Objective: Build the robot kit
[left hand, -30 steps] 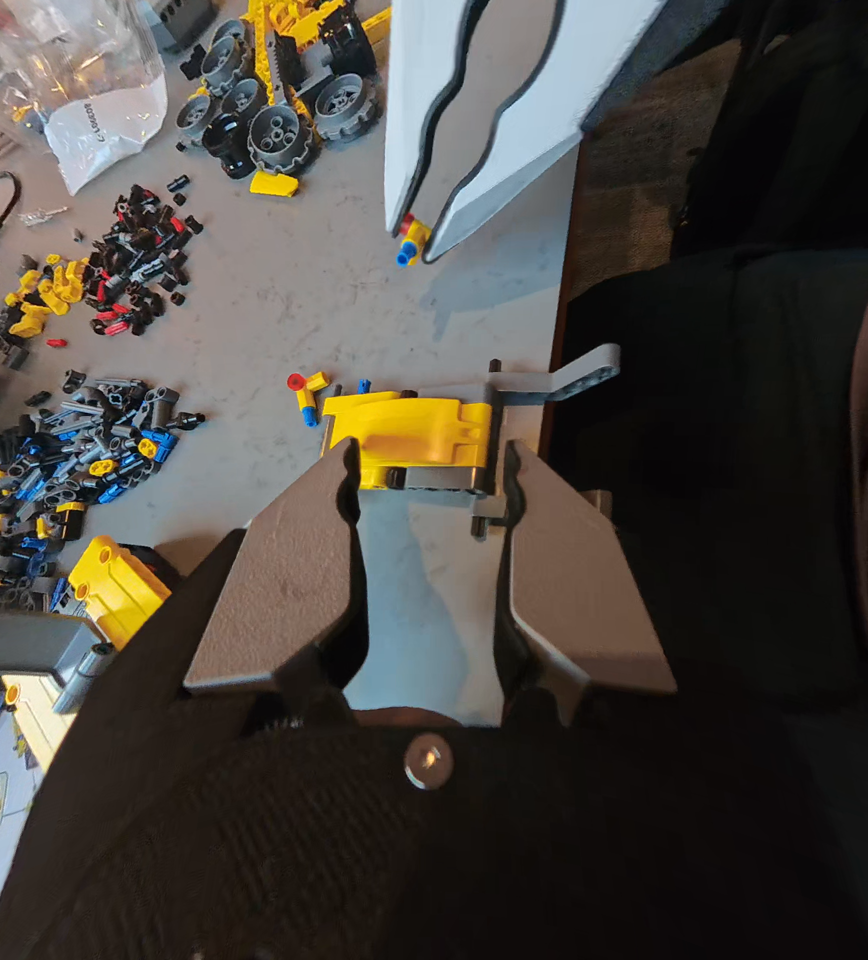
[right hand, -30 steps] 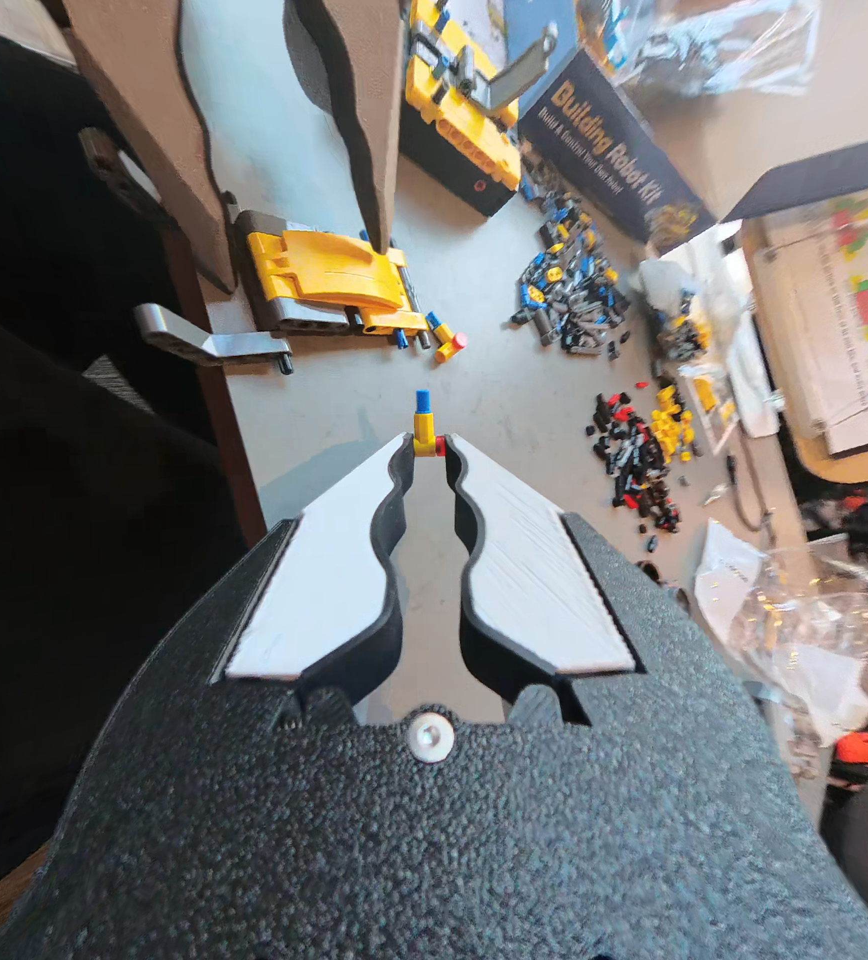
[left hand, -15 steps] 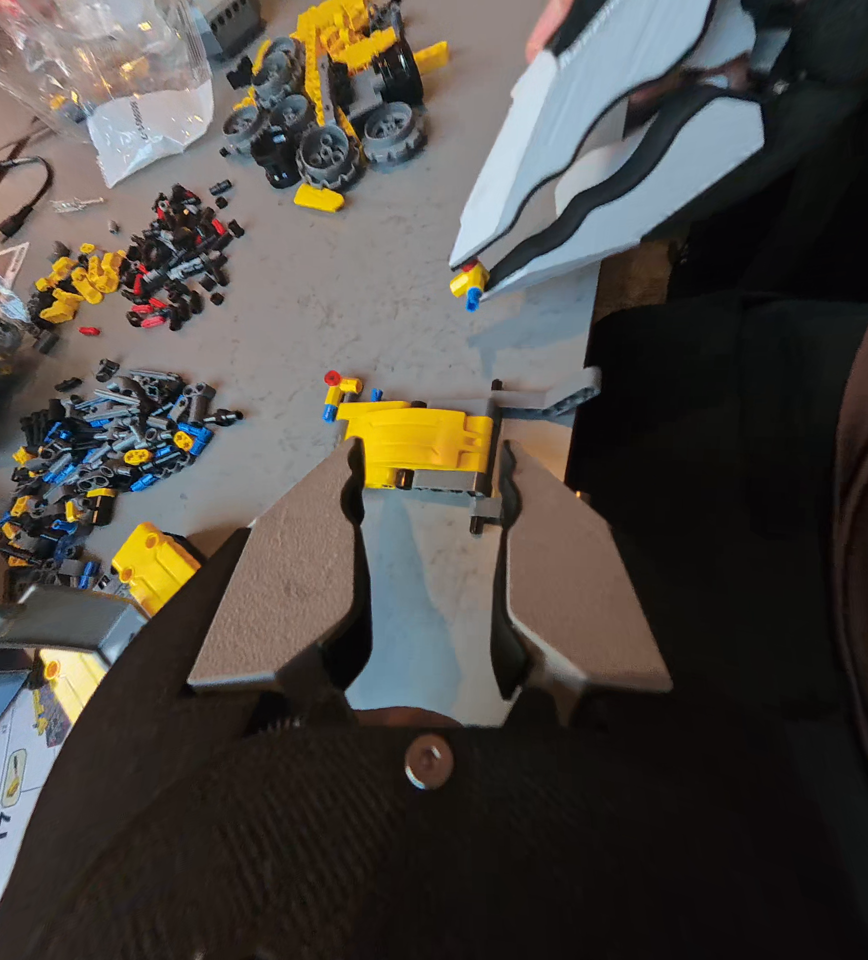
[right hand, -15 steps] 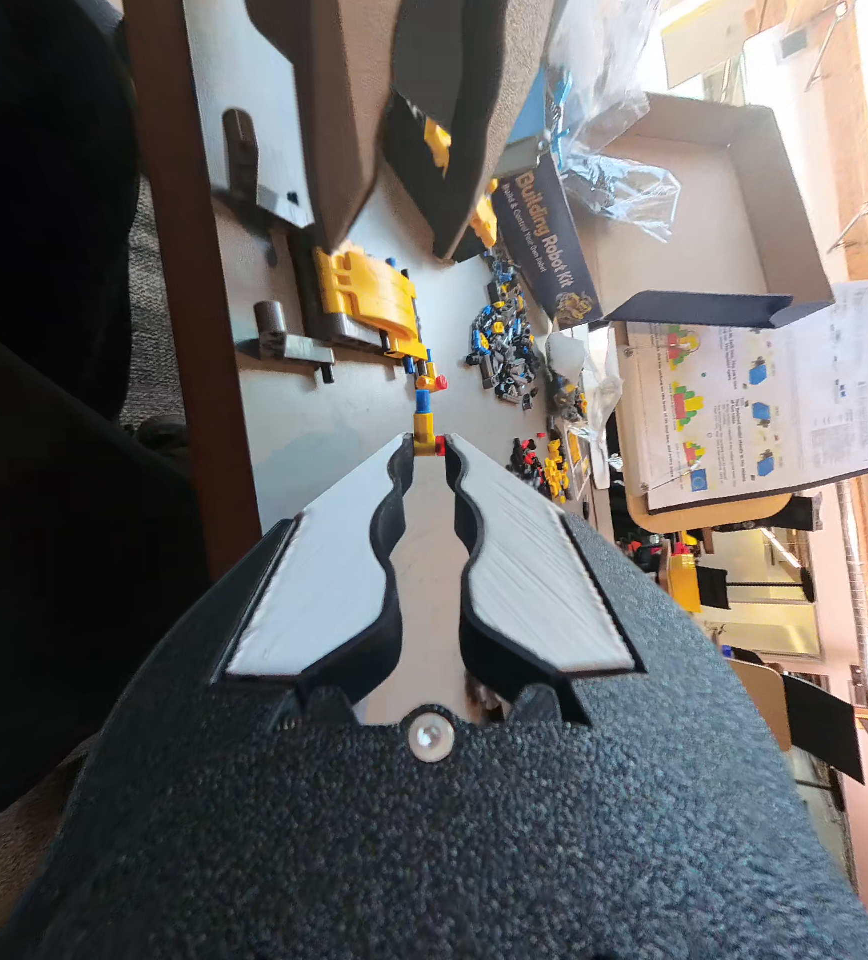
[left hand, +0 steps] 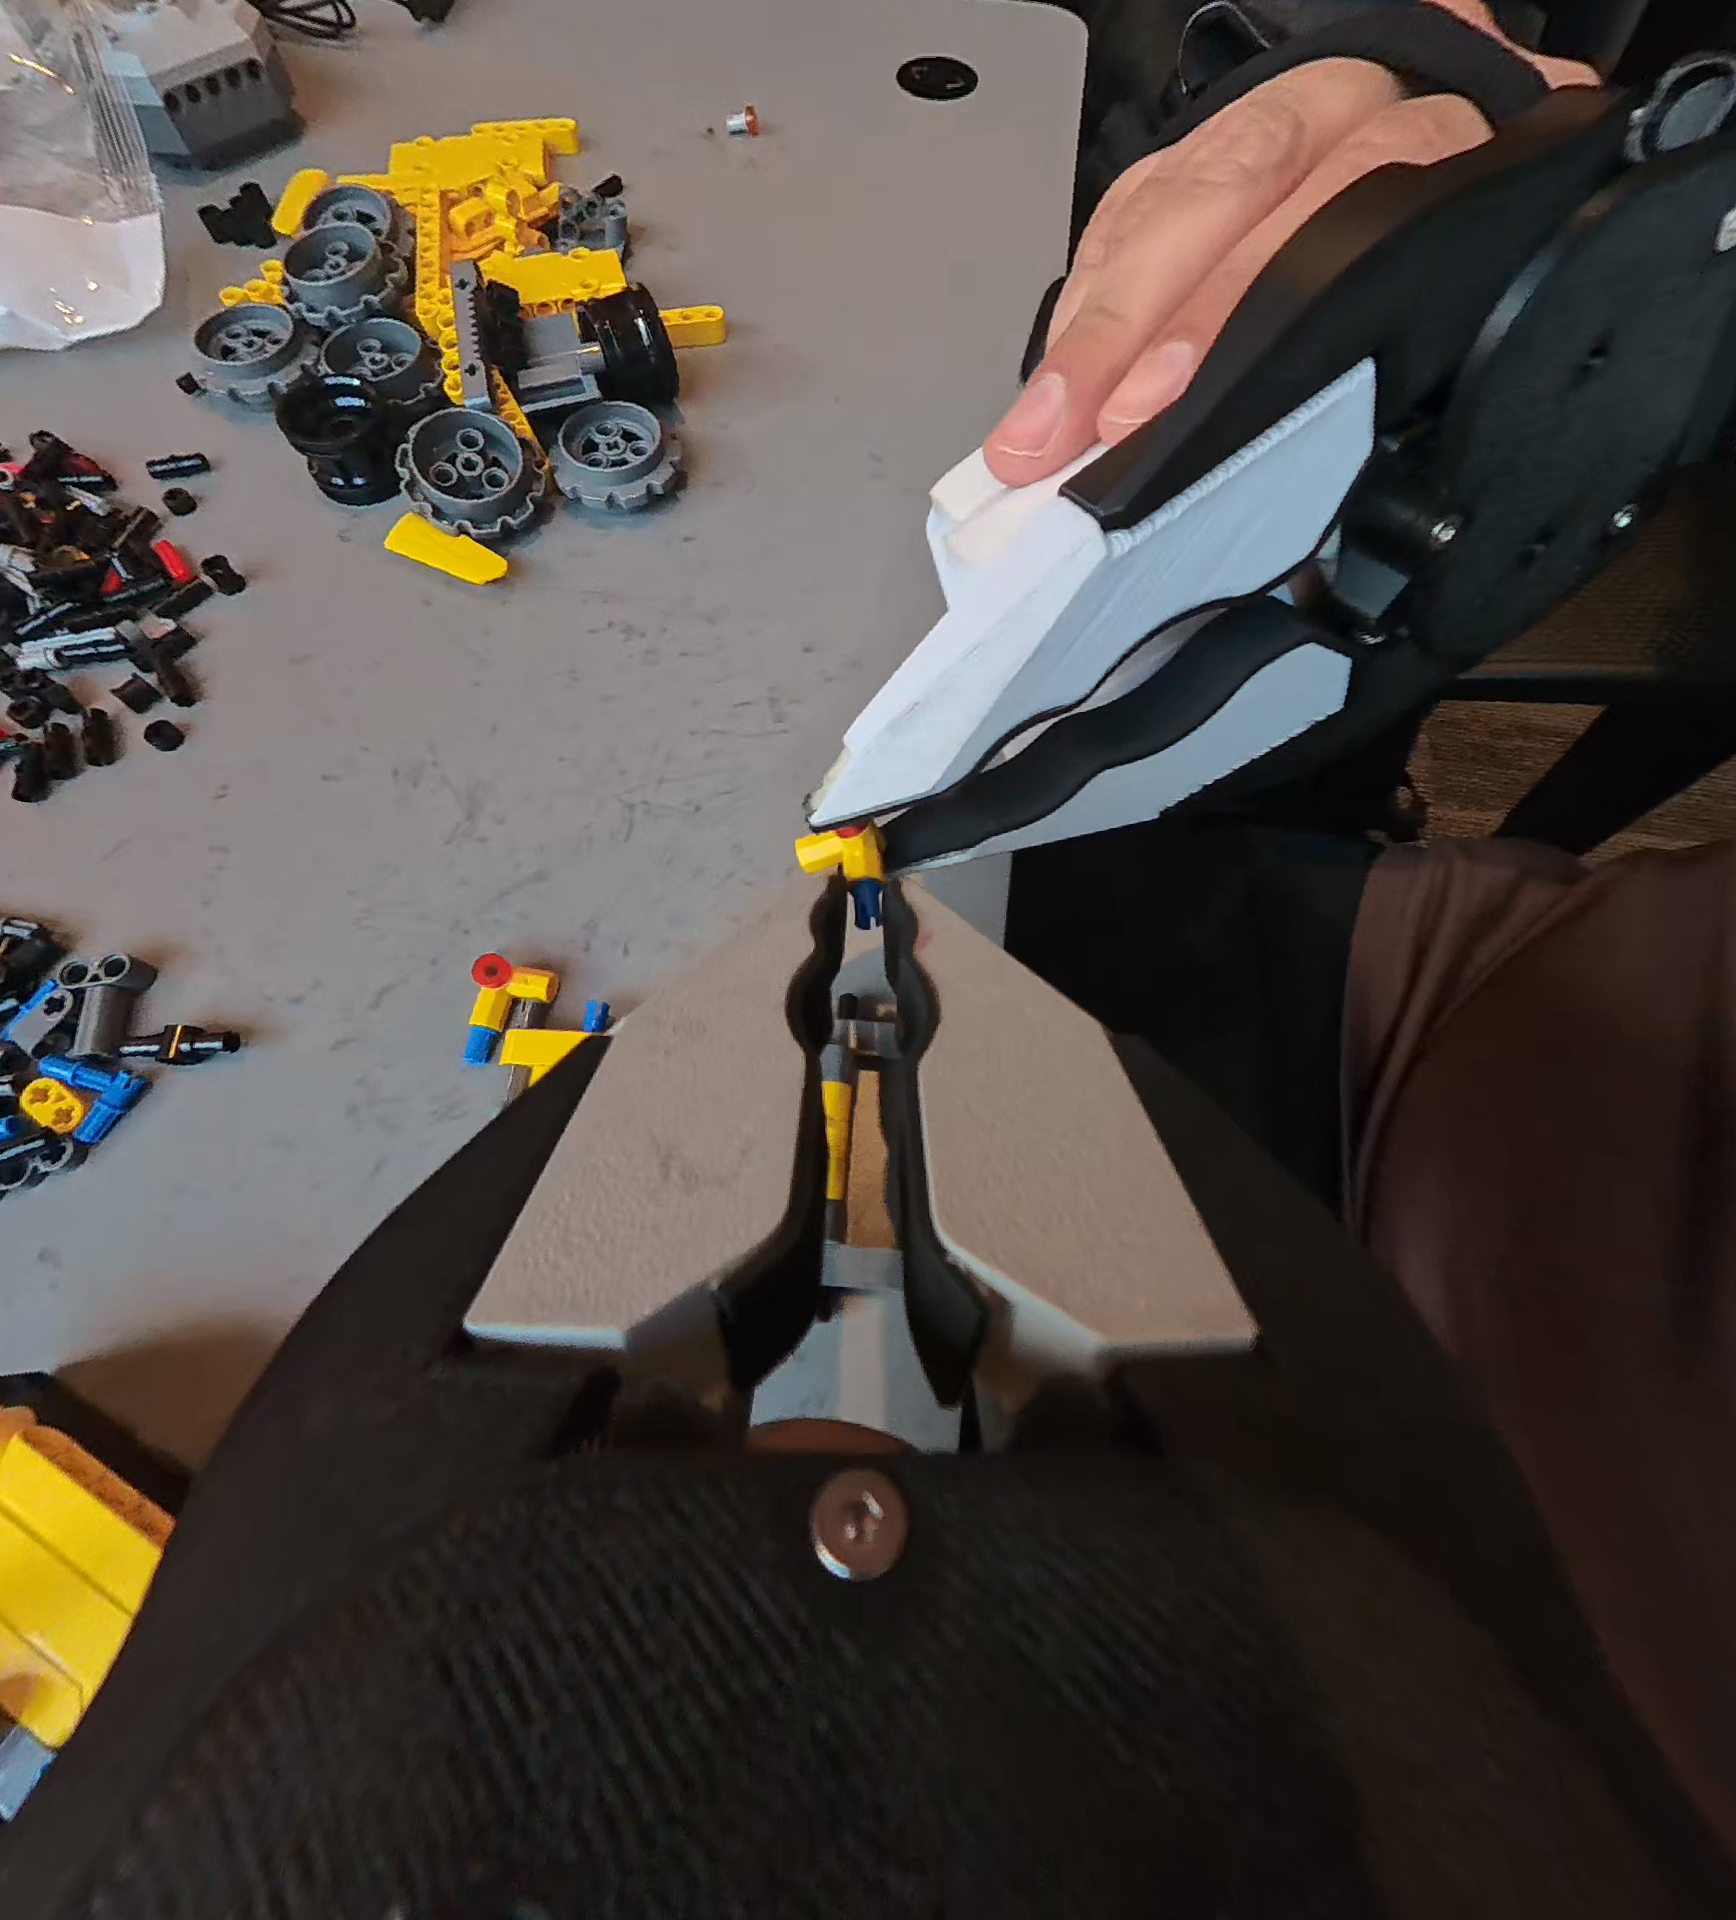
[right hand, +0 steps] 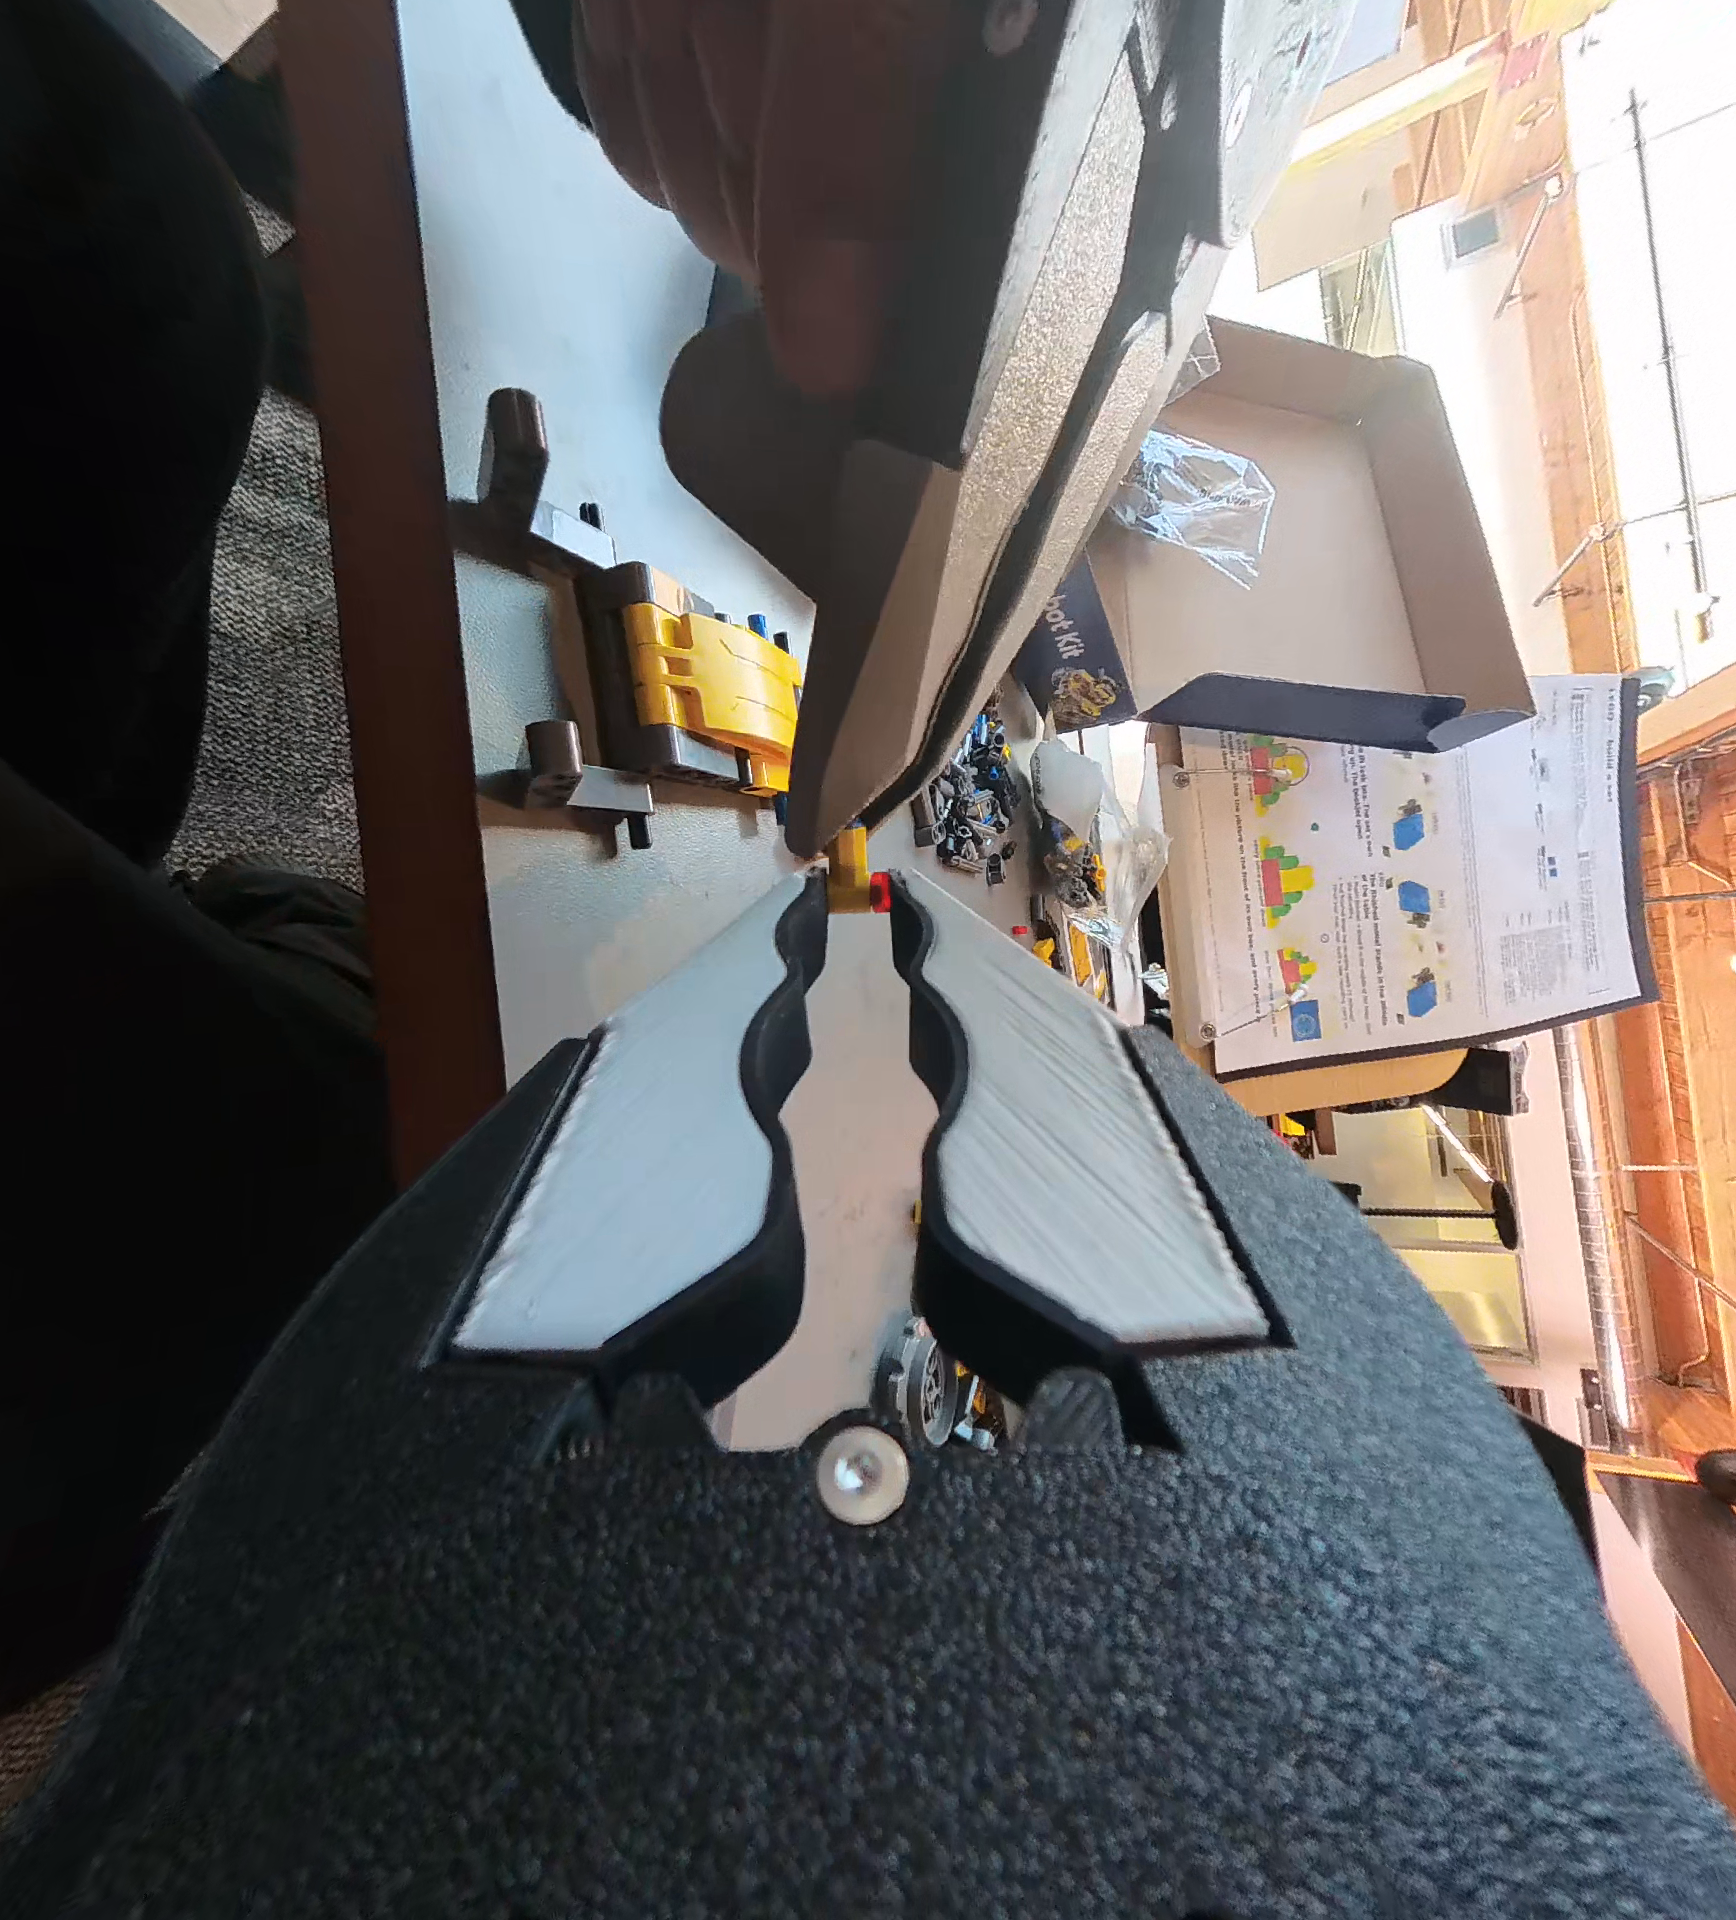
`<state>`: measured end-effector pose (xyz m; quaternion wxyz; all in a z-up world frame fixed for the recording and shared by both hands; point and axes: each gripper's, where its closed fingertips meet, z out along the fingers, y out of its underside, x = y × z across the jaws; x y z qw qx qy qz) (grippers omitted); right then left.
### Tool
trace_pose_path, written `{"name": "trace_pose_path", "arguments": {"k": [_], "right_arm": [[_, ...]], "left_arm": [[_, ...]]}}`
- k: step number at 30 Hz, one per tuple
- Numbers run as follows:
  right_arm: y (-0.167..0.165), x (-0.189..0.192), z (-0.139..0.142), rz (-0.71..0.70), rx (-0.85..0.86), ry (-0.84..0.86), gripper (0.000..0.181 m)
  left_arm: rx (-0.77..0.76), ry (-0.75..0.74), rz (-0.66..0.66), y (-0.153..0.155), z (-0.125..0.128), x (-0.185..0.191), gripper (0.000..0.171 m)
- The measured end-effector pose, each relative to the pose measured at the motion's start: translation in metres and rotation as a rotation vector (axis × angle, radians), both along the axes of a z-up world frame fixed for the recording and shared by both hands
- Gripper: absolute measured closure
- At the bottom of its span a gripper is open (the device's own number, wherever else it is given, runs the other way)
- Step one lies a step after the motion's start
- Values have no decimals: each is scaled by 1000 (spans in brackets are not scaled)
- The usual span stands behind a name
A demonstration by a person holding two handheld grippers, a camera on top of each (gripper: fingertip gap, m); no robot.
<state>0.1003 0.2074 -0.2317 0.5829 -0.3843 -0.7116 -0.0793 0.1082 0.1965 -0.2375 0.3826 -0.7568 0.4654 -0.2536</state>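
Tongs meet tip to tip: right tongs (right hand: 856, 891) pinch the small yellow connector (right hand: 851, 864), left tongs (left hand: 862, 902) nearly closed on its blue peg (left hand: 865, 896), above the surface (left hand: 490, 727) edge at three o'clock, so a twist could drop it.

Right claw (right hand: 856, 891) pinches a yellow connector (right hand: 851, 871) touching the left claw (right hand: 828, 836).

I am viewing the left gripper (left hand: 864, 904): tan wedge fingers with wavy black pads, a black ribbed body, one silver screw. I am viewing the right gripper (right hand: 856, 894): white ridged fingers, black pads, a pebbled black body, one silver screw. A black strap is crossing the hand (left hand: 1228, 249); I am noting a brown sleeve (left hand: 1591, 1195).
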Motion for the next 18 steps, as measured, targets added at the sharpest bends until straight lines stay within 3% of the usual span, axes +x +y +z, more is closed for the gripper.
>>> {"name": "trace_pose_path", "arguments": {"k": [4,10,12,18], "right_arm": [[-5,0,2,46,-116,50,169],[-33,9,19,296,-919,250,159],[-32,11,26,327,-1084,295,150],[-39,6,23,375,-1114,245,163]], "left_arm": [[47,-11,-36,-4,2,0,169],[293,-16,-167,-16,10,-2,169],[362,-55,-201,-21,17,0,169],[466,-96,-248,-30,27,2,169]]}}
